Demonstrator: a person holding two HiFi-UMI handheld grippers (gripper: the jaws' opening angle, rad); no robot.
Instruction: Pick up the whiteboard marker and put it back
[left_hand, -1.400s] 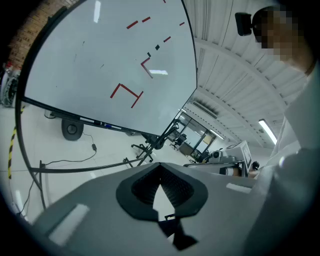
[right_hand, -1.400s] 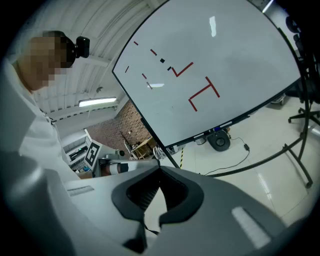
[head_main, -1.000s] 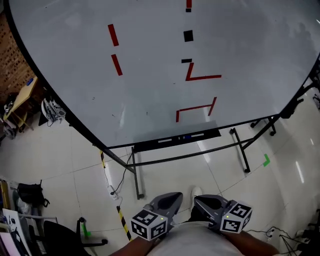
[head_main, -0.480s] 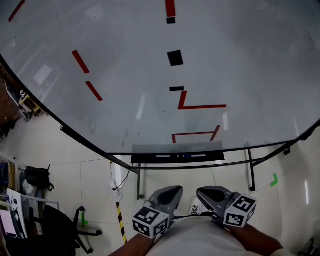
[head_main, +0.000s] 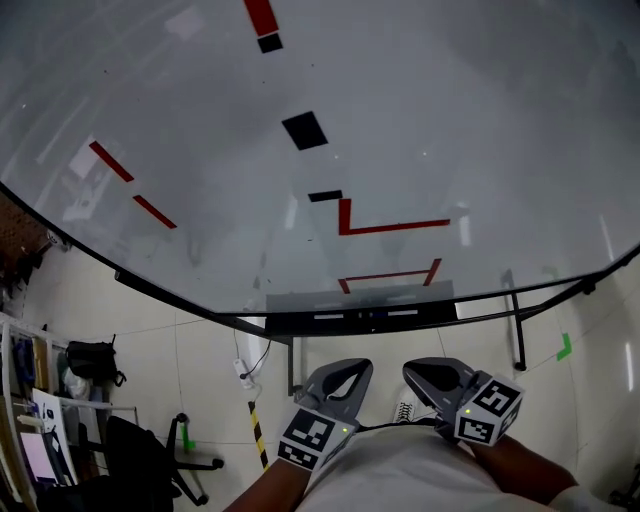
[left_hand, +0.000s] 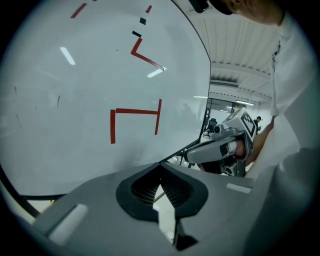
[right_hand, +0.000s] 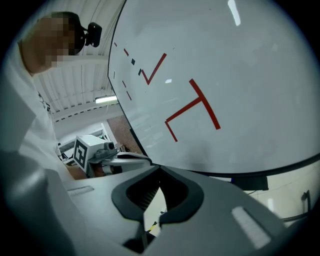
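Two grippers, left (head_main: 352, 370) and right (head_main: 420, 370), at 6 o'clock with jaws closed and empty, before pick-up: marker (head_main: 335, 316) apparently on tray (head_main: 290, 323) at 12 o'clock under whiteboard (head_main: 420, 120); next, open and reach across bare floor (head_main: 210, 350), clearing tray lip.

Area is presenting as an office or lab workroom: a large whiteboard (head_main: 420, 120) is standing on a tiled floor (head_main: 190, 350), an office chair (head_main: 130, 455) and hazard tape (head_main: 257, 437) nearby.
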